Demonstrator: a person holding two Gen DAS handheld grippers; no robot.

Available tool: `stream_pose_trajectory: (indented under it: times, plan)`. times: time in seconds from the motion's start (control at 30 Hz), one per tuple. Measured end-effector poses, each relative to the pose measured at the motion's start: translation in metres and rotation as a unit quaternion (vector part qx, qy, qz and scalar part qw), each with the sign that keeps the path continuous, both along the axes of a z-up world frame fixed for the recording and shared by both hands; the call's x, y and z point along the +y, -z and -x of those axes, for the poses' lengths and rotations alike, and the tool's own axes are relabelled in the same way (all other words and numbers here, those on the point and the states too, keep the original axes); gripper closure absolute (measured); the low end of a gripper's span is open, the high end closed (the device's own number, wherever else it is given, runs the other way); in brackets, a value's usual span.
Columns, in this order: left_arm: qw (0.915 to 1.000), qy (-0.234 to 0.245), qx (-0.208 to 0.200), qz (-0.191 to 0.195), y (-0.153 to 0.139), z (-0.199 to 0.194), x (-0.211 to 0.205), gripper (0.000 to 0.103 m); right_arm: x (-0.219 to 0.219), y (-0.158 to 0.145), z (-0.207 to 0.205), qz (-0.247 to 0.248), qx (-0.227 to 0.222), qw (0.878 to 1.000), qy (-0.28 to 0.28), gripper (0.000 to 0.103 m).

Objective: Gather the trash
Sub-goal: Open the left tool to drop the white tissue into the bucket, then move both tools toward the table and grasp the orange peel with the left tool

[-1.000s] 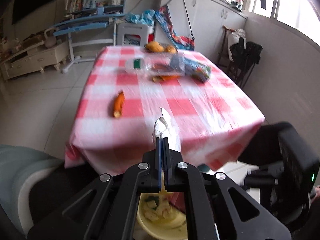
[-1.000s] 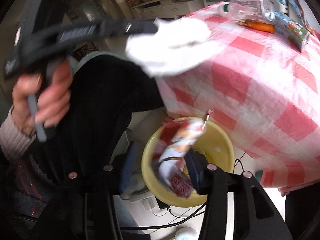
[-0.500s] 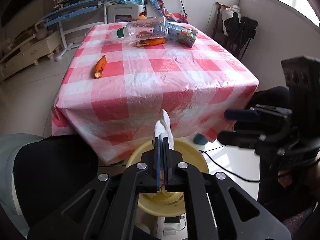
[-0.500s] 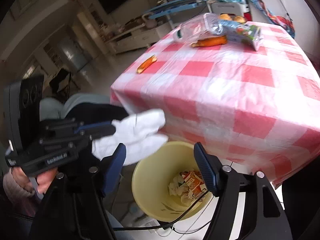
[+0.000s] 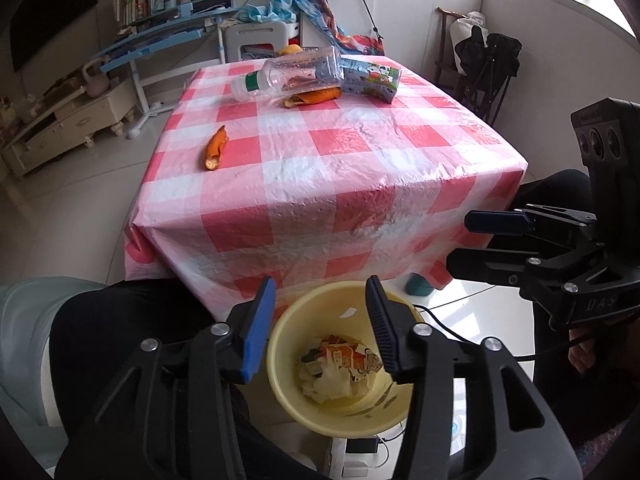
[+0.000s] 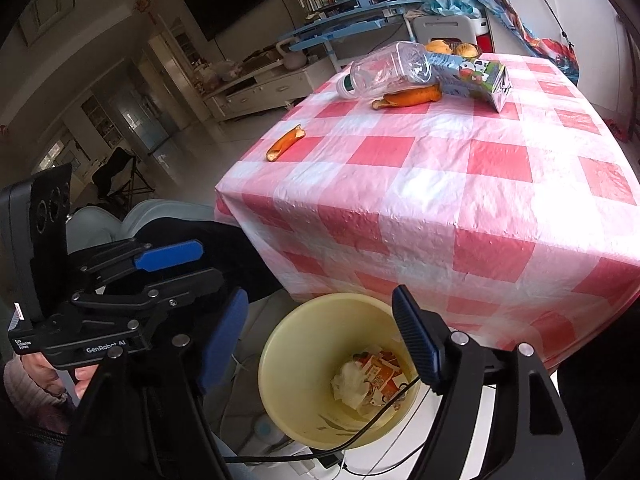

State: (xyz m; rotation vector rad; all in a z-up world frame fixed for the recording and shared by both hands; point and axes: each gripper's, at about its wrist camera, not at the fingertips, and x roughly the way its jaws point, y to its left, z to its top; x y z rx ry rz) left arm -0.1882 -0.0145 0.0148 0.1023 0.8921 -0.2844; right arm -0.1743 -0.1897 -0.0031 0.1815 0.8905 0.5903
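Note:
A yellow bin (image 5: 288, 332) (image 6: 280, 340) stands on the floor by the checked table's near corner. In it lie a white tissue (image 5: 328, 380) (image 6: 350, 378) and a red-and-white wrapper (image 5: 344, 356) (image 6: 380, 372). My left gripper (image 5: 320, 284) (image 6: 204, 262) hovers above the bin, its jaws opening with nothing between them. My right gripper (image 6: 320, 294) (image 5: 468, 240) also hangs over the bin, jaws opening and empty. On the table remain an orange peel (image 5: 216, 148) (image 6: 286, 142), a clear plastic bottle (image 5: 296, 72) (image 6: 384, 68), a second peel (image 5: 316, 96) and a drink carton (image 5: 372, 78) (image 6: 476, 76).
A black cable (image 6: 360, 432) crosses the bin's rim on the right. The person's dark-clothed legs (image 5: 120, 320) are close to the bin's left. A teal object (image 5: 418, 284) sits on the floor under the table edge. Oranges (image 6: 440, 46) lie at the table's far side.
The left gripper, shut on the white tissue before, has opened and the tissue now lies in the bin. The right gripper dropped the wrapper into the bin and its jaws widened.

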Motion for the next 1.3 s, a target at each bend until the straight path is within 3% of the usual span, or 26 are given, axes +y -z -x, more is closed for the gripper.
stream_pose_trajectory:
  times: [0.4, 0.7, 1.03, 1.17, 1.3]
  plan:
    - [0.9997, -0.019, -0.014, -0.003, -0.003, 0.001, 0.004, 0.037, 0.005, 0.0, 0.001, 0.01, -0.006, 1.0, -0.002, 0.031]
    - [0.9956, -0.087, -0.023, 0.024, -0.006, -0.015, 0.028, 0.025, 0.004, -0.004, -0.009, 0.014, -0.016, 1.0, -0.007, 0.029]
    - [0.987, -0.152, -0.046, 0.027, -0.008, -0.067, 0.043, 0.02, 0.019, -0.019, -0.088, 0.068, -0.027, 0.991, -0.11, 0.027]
    - [0.9826, -0.174, -0.055, 0.035, -0.006, -0.081, 0.05, 0.019, 0.036, -0.008, -0.119, 0.111, -0.021, 0.976, -0.184, 0.027]
    - [0.9791, -0.19, -0.053, 0.048, -0.002, -0.09, 0.057, 0.018, 0.044, -0.001, -0.137, 0.136, -0.016, 0.965, -0.221, 0.027]
